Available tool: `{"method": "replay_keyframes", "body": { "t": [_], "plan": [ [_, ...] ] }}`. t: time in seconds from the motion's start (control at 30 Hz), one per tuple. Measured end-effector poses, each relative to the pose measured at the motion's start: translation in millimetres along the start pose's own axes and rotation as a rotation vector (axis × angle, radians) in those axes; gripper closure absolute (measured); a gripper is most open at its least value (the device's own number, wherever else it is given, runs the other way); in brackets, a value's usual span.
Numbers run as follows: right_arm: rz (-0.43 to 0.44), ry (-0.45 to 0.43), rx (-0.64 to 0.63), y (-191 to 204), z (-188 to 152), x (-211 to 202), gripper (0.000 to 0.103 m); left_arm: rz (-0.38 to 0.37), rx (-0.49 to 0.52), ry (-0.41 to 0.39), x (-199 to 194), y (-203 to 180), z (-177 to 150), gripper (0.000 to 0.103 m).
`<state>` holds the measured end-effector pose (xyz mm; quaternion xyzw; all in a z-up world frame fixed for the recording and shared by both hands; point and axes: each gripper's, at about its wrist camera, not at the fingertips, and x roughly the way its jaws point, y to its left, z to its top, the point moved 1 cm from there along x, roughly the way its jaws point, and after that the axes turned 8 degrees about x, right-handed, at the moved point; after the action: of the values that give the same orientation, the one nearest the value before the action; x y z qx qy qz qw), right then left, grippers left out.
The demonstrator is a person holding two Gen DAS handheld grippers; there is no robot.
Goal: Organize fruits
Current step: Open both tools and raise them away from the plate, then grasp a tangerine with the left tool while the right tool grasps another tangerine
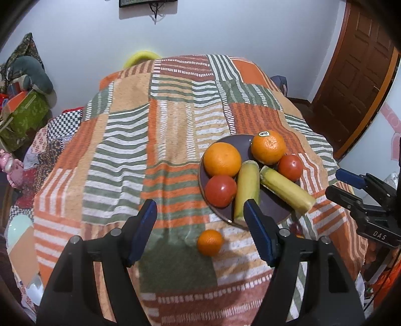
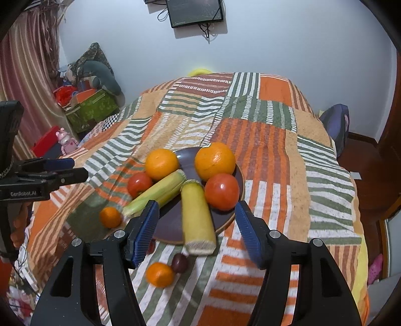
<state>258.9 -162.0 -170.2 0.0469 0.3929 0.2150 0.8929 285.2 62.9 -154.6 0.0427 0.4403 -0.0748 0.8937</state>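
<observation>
A dark plate point(image 1: 241, 140) on the patchwork cloth holds two oranges point(image 1: 222, 159) point(image 1: 268, 147), two tomatoes point(image 1: 221, 191) point(image 1: 290, 167) and two corn pieces point(image 1: 246, 190) point(image 1: 287, 189). A small mandarin point(image 1: 210, 242) lies on the cloth just in front of the plate. My left gripper point(image 1: 199, 204) hovers open above it, holding nothing. In the right wrist view, my right gripper point(image 2: 196, 204) stands open over the plate's point(image 2: 170, 225) near edge, its pads clear of the corn piece point(image 2: 198, 218). A second mandarin point(image 2: 160, 274) and a dark plum point(image 2: 180, 262) lie below it.
The striped cloth point(image 1: 150, 130) covers a raised, bed-like surface that drops off at all sides. A green box point(image 2: 92, 107) with toys stands at the far left by a curtain. A wooden door point(image 1: 356, 82) is at the right, and a screen point(image 2: 195, 12) hangs on the wall.
</observation>
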Motion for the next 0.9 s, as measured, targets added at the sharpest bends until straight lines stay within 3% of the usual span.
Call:
{"method": "replay_keyframes", "body": {
  "t": [0.17,0.63,0.9],
  "plan": [
    [0.014,0.012,-0.012,8,-13,-8,0.043,-0.001,0.012,0.007,-13,0,-13,0.025],
    [0.052,0.144,-0.02,21,-69,12,0.044,0.014,0.027,0.1,-10,1,-50,0.025],
    [0.082,0.202,0.02,16,-77,33,0.054,0.025,0.042,0.144,9,1,-51,0.025]
  ]
}}
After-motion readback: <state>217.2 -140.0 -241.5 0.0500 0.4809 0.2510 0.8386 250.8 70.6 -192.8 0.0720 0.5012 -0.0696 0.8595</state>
